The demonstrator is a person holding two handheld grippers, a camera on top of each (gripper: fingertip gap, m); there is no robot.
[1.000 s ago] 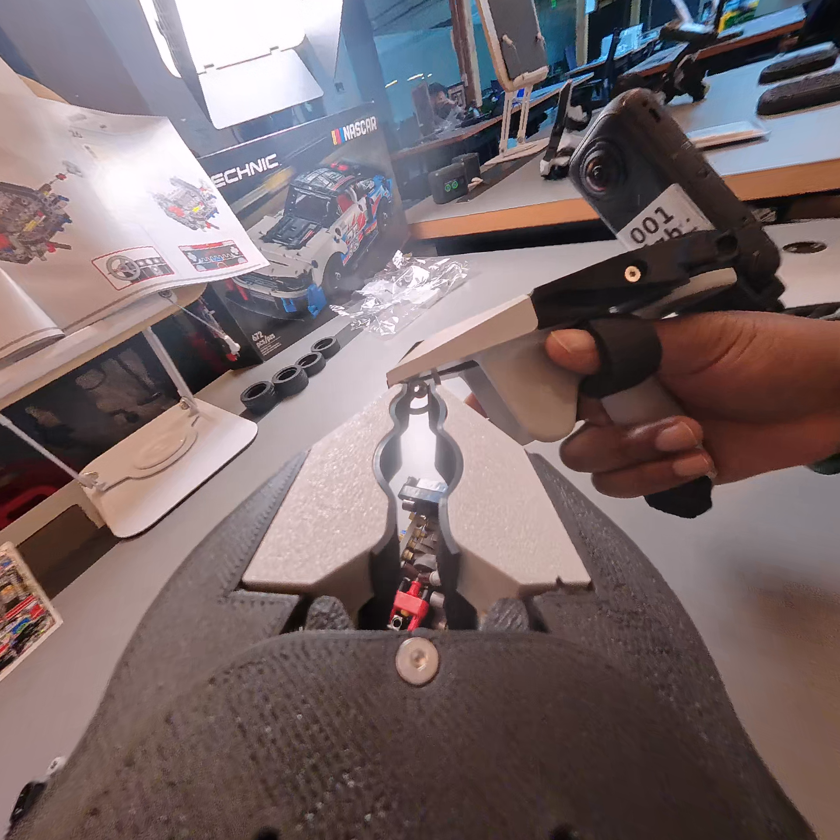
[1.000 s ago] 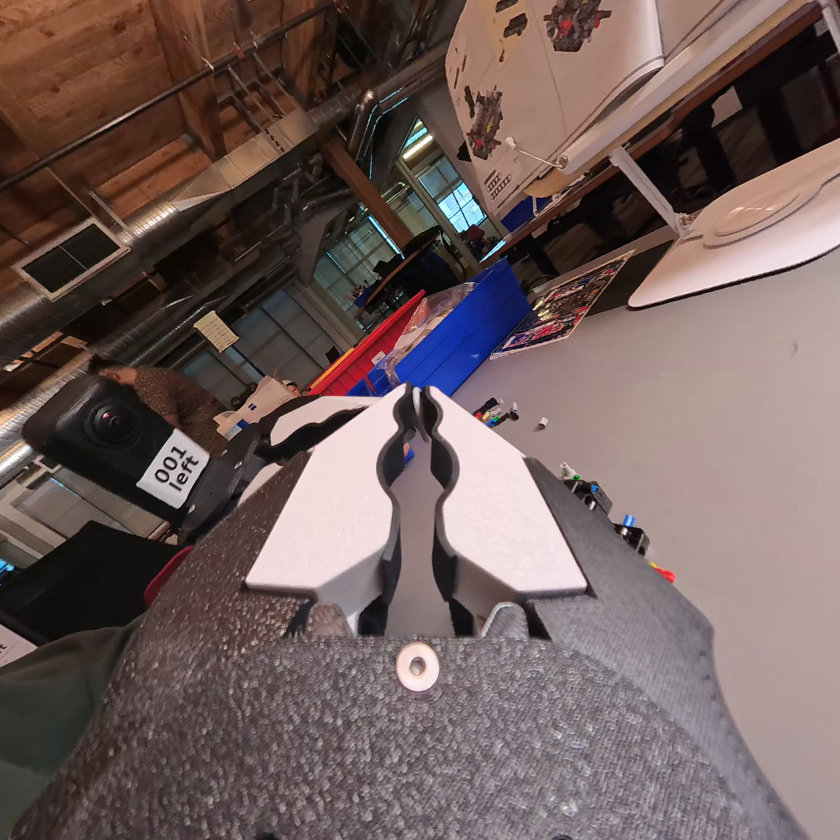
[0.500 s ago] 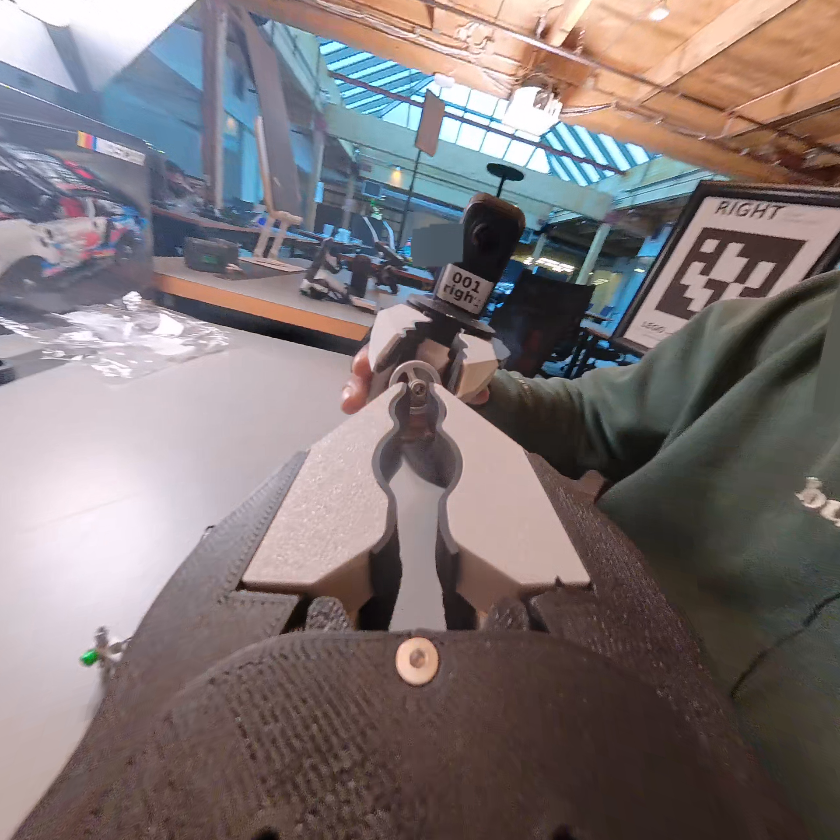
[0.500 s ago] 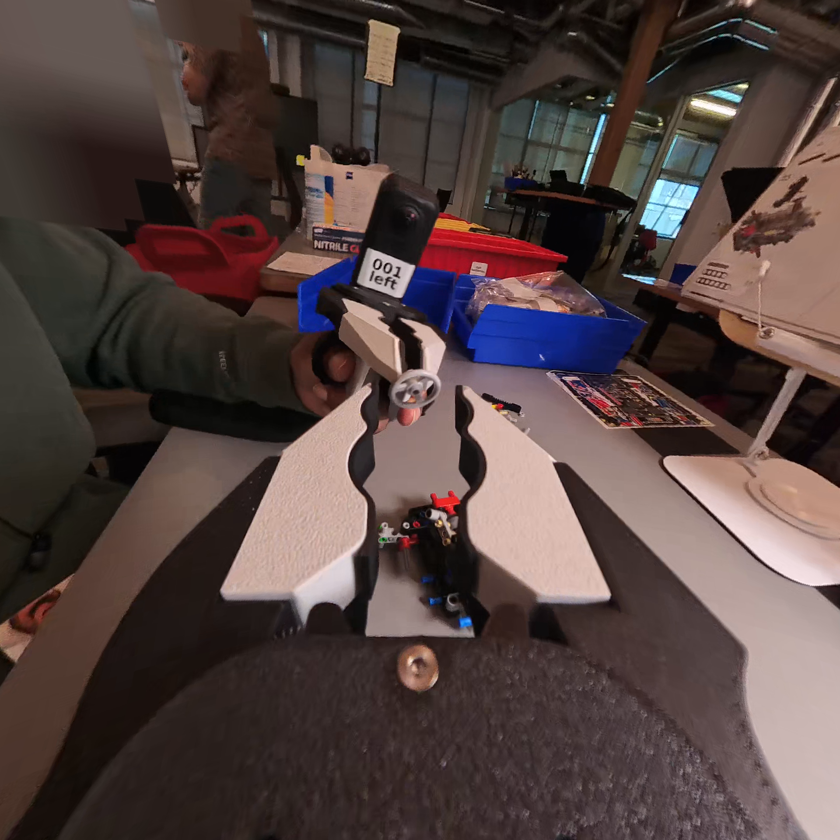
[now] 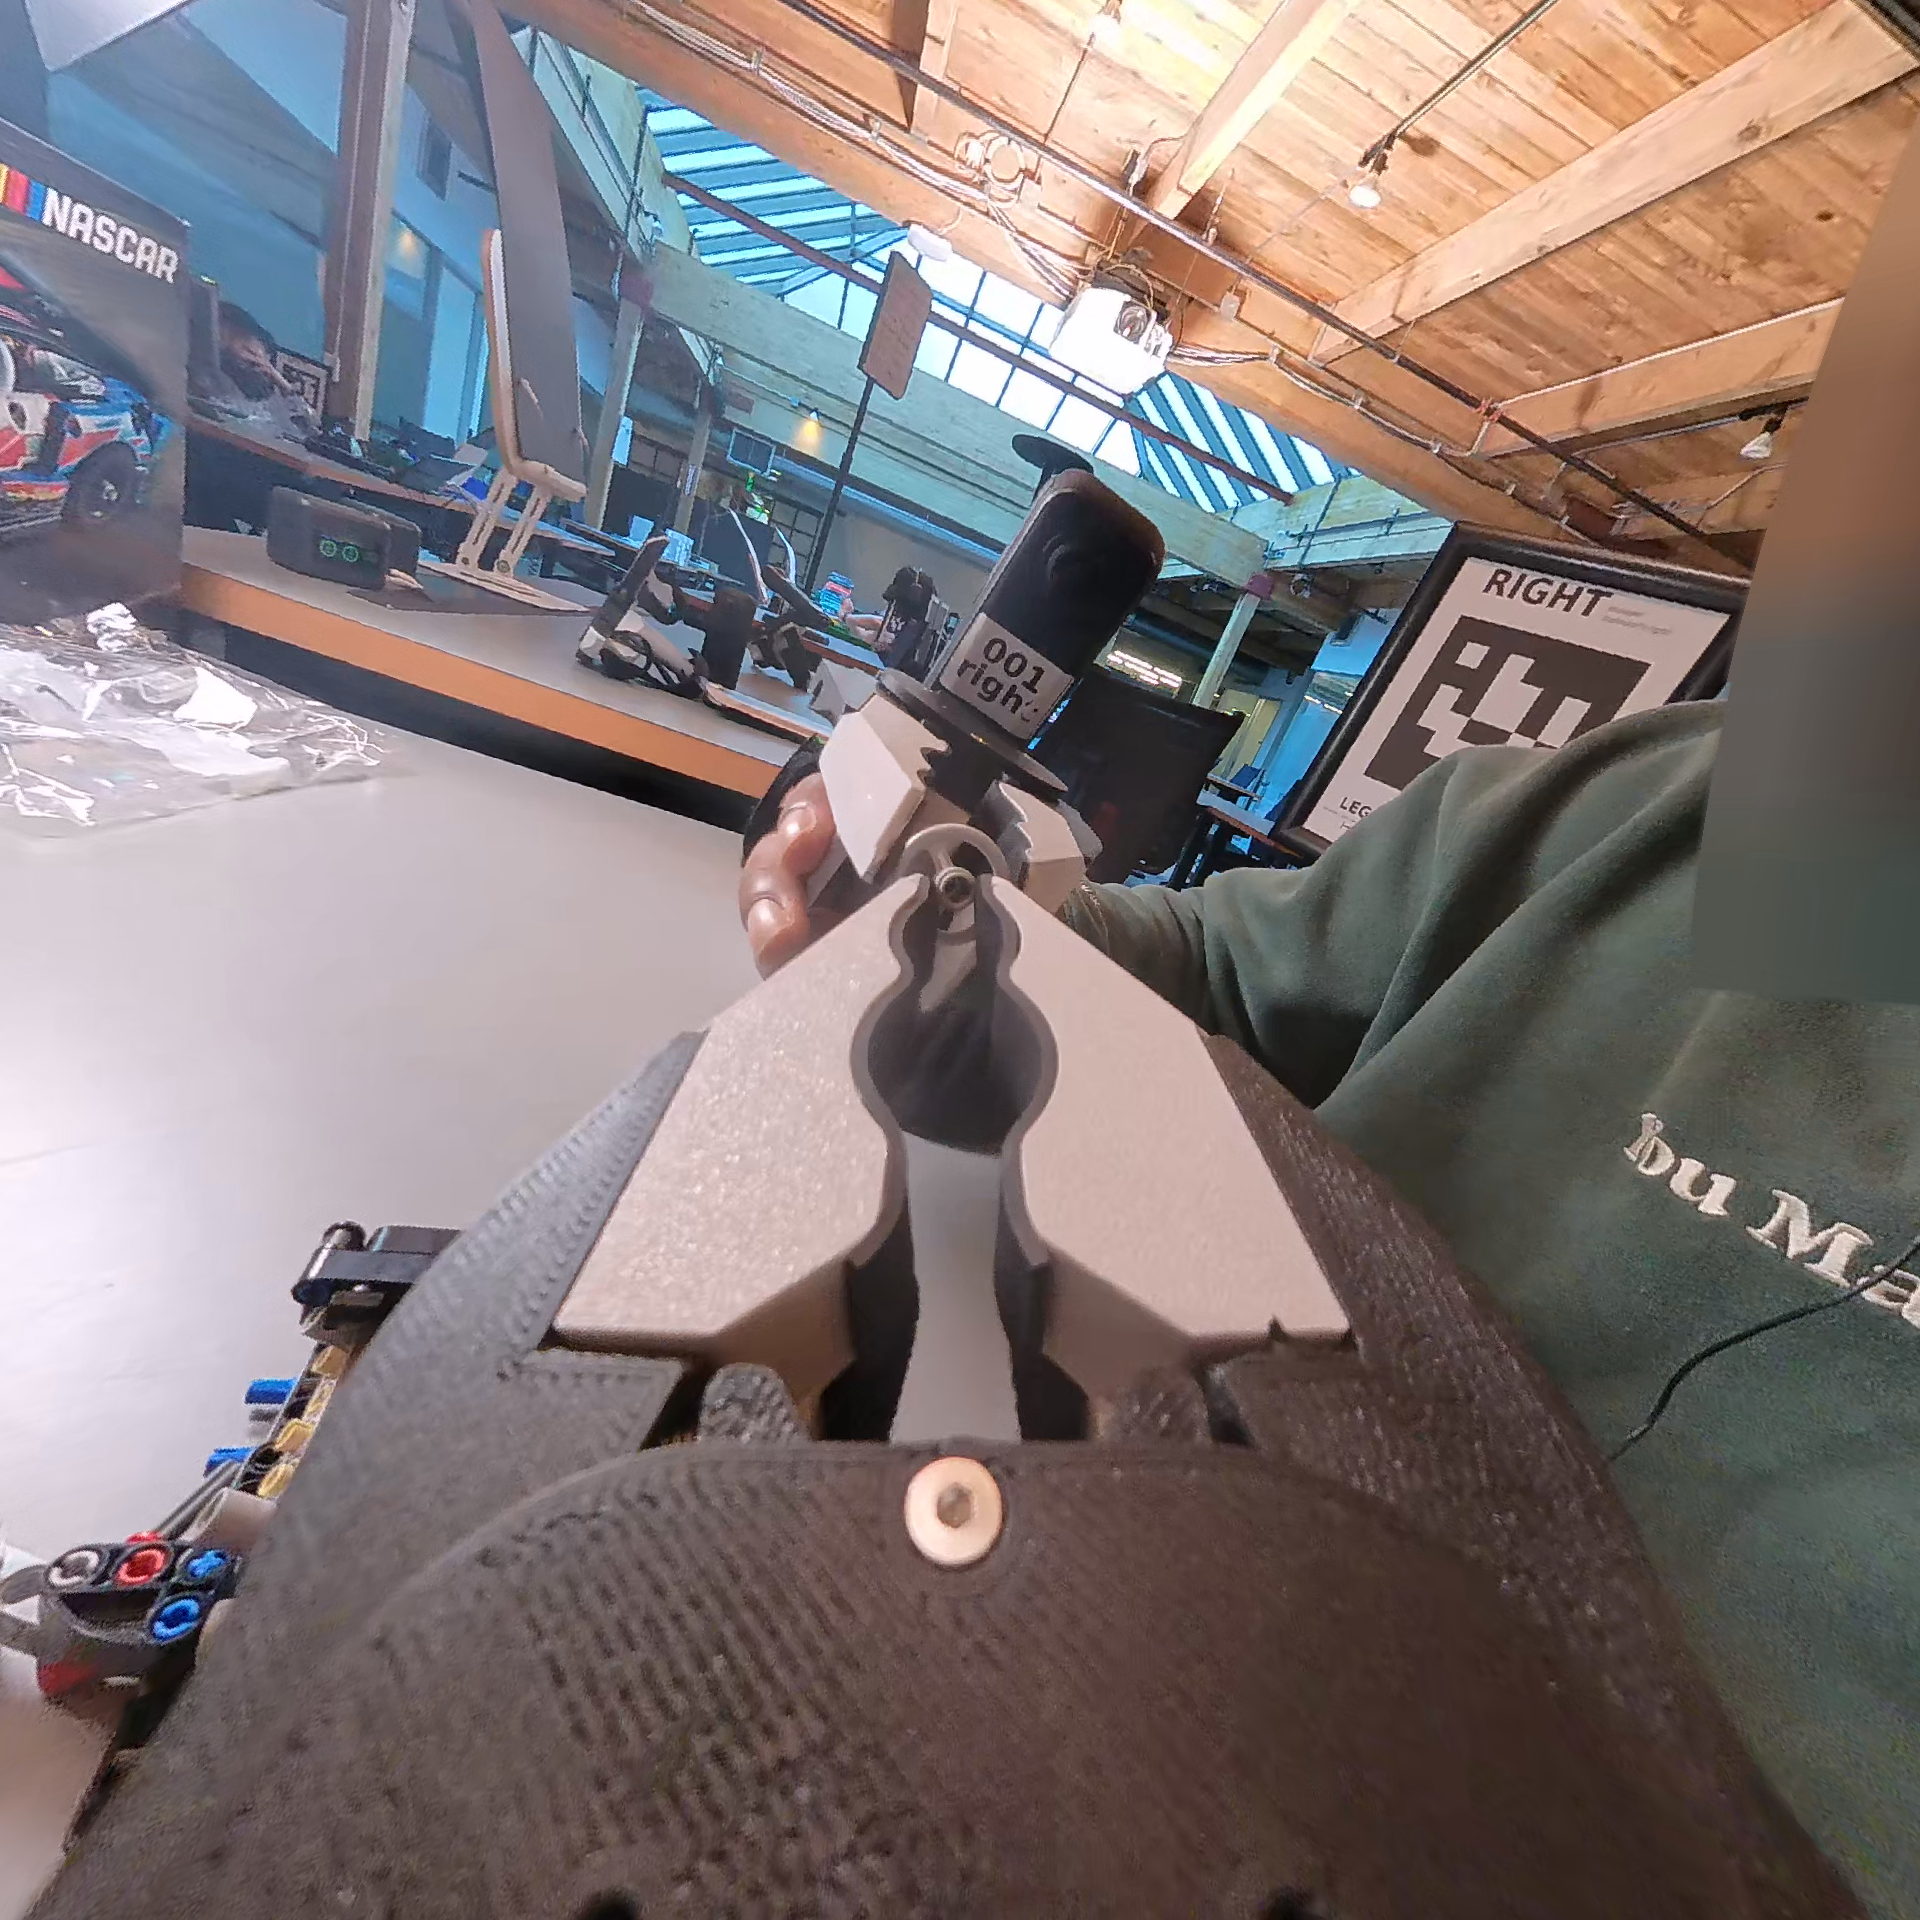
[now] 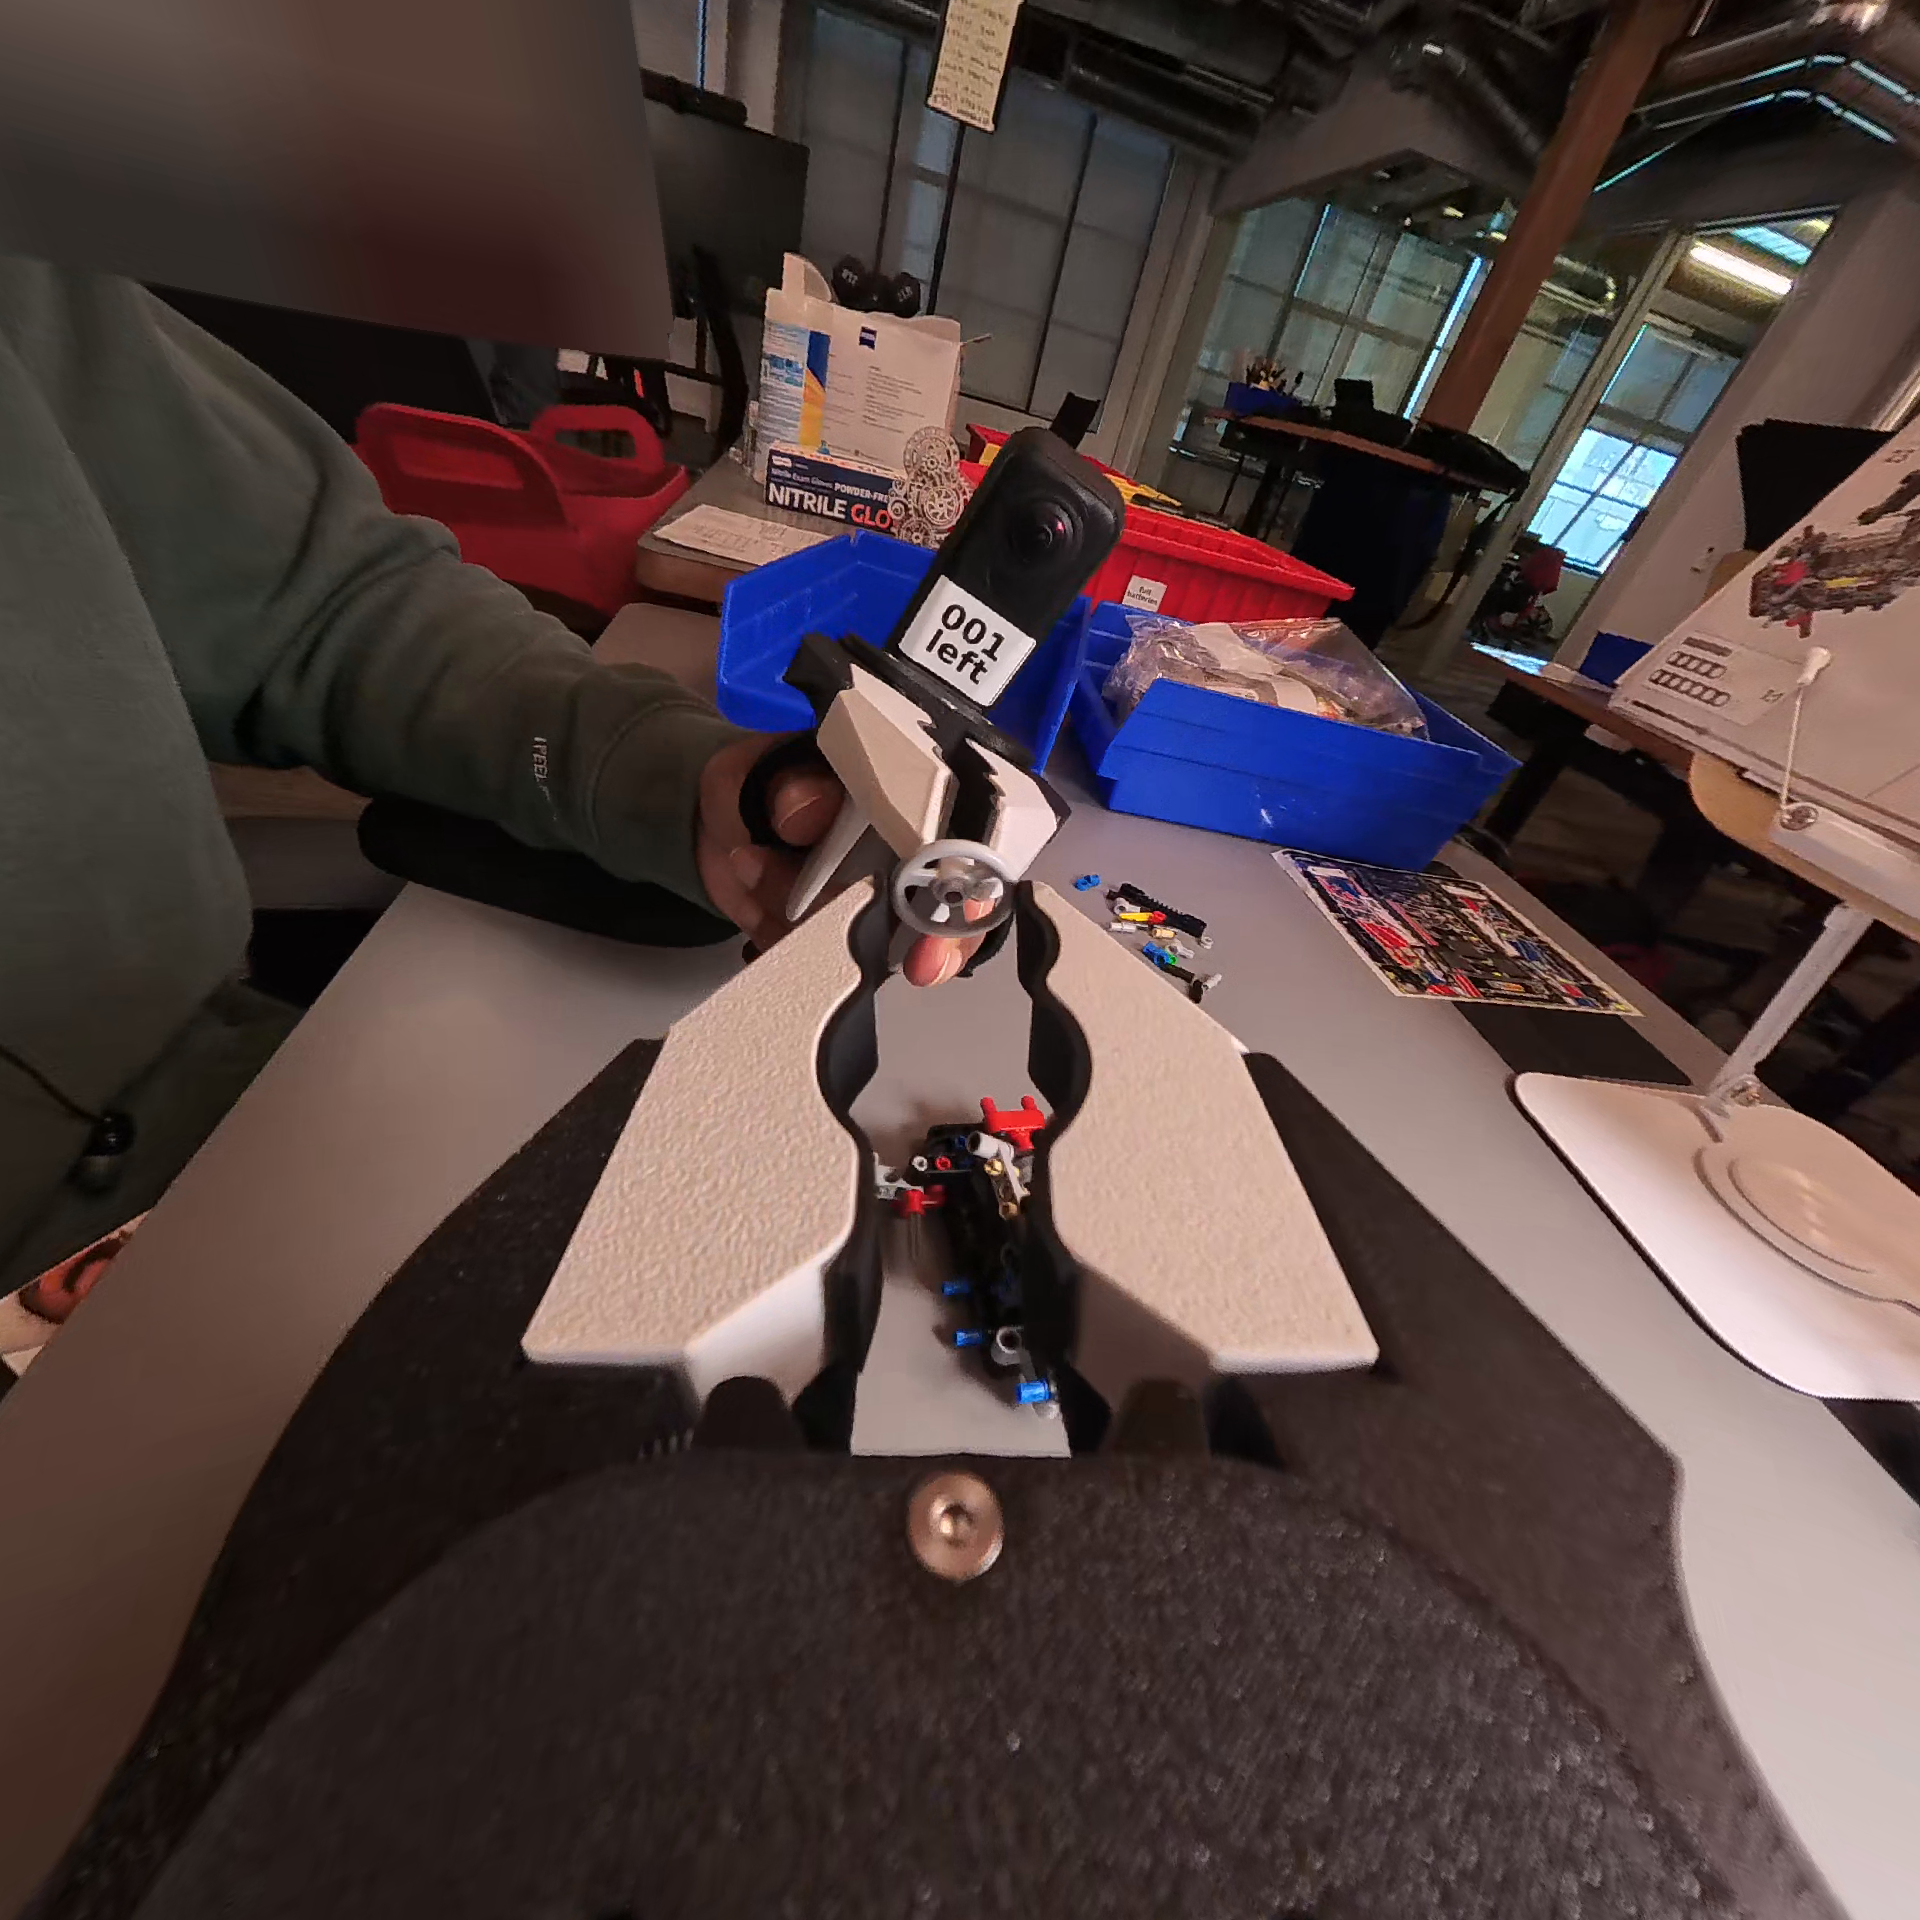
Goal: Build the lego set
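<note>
My left gripper (image 5: 951,891) is shut on a small grey steering wheel (image 5: 938,854) and holds it up above the grey table (image 5: 312,987). In the right wrist view the wheel (image 6: 951,891) sits at the tip of the left gripper, between my open right gripper's (image 6: 948,906) fingertips (image 6: 1049,935). I cannot tell if they touch it. The two grippers face each other tip to tip. The black lego chassis (image 6: 987,1195) with red and blue pins lies on the table below the right gripper. It also shows at the lower left of the left wrist view (image 5: 156,1569).
Two blue bins (image 6: 1299,758) and a red bin (image 6: 1195,561) stand at the back. Loose small parts (image 6: 1153,925) and a sticker sheet (image 6: 1444,945) lie in front of them. The instruction booklet (image 6: 1808,623) rests on a white stand (image 6: 1766,1205) at right. An empty plastic bag (image 5: 135,717) lies far left. Left and right tips are no more than a few centimetres apart.
Both grippers swung up from the table to face each other. The right gripper opened, and its fingers have now come in around the wheel held by the left gripper.
</note>
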